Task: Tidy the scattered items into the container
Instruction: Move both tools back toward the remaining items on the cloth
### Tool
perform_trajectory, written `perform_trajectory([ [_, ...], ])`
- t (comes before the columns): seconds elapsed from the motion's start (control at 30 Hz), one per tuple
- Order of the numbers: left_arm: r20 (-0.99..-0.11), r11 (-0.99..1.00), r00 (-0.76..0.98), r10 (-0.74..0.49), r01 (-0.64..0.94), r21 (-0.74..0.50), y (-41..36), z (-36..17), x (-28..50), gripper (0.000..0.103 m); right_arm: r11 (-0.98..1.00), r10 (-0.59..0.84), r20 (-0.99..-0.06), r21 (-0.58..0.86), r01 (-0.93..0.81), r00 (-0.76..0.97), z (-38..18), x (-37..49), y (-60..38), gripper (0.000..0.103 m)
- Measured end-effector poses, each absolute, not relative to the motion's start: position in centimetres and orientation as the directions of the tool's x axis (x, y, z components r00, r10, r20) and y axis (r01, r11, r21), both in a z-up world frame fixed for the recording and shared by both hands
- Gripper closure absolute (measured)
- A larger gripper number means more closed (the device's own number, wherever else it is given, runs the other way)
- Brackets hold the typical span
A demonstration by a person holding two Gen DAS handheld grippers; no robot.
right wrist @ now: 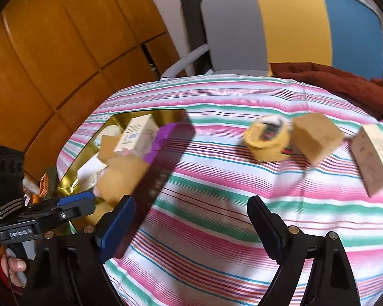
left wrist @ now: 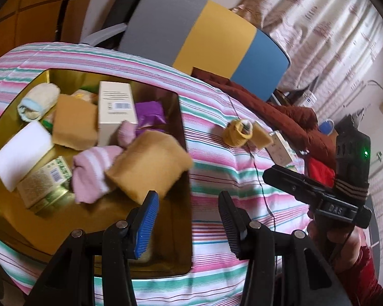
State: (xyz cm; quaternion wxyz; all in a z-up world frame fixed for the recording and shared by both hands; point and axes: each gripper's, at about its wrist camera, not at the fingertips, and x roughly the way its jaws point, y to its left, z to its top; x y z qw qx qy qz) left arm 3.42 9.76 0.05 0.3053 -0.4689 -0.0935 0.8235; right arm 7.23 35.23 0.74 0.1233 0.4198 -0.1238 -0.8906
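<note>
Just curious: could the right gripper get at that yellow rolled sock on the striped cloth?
Probably yes. The right gripper has open, empty fingers, and only bare striped cloth lies before the yellow rolled sock.

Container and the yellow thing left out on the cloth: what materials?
Container: looks like metal tin, shiny gold inside; its walls mirror the contents. Yellow thing: soft knit fabric, probably a rolled sock, matte with a slumped open cuff; too blurred to be sure.

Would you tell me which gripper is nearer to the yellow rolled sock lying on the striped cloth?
Right. The right gripper, open, points across bare cloth toward the yellow rolled sock; the left gripper, open, sits at the gold box, off to the sock's side.
</note>
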Motion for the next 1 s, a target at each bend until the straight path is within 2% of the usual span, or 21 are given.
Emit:
perform_trajectory([
  [0.23, -0.727, -0.775, -0.335, 0.599, -0.472, -0.421, 12.6, 0.3, 4.3, 0.054, -0.946, -0.271, -0.723, 0.323, 0.036, -0.635, 0.3, 8.3, 38.4, 0.013],
  [0.4, -0.736, -0.753, -0.3, 0.607, -0.514, -0.411, 14.7, 0.4, 5.3, 0.054, -0.981, -0.092, -0.754, 0.18, -0.07, -0.65, 0.7, 8.9, 40.4, 0.013],
  [0.57, -0.746, -0.734, -0.274, 0.607, -0.554, -0.393, 16.5, 0.4, 6.2, 0.054, -0.983, 0.019, -0.751, 0.105, -0.148, -0.66, 1.4, 9.6, 43.2, 0.013],
  [1.0, -0.772, -0.705, -0.212, 0.599, -0.597, -0.383, 19.8, -0.4, 7.0, 0.054, -0.967, 0.154, -0.756, 0.015, -0.252, -0.636, 1.2, 10.5, 48.5, 0.013],
])
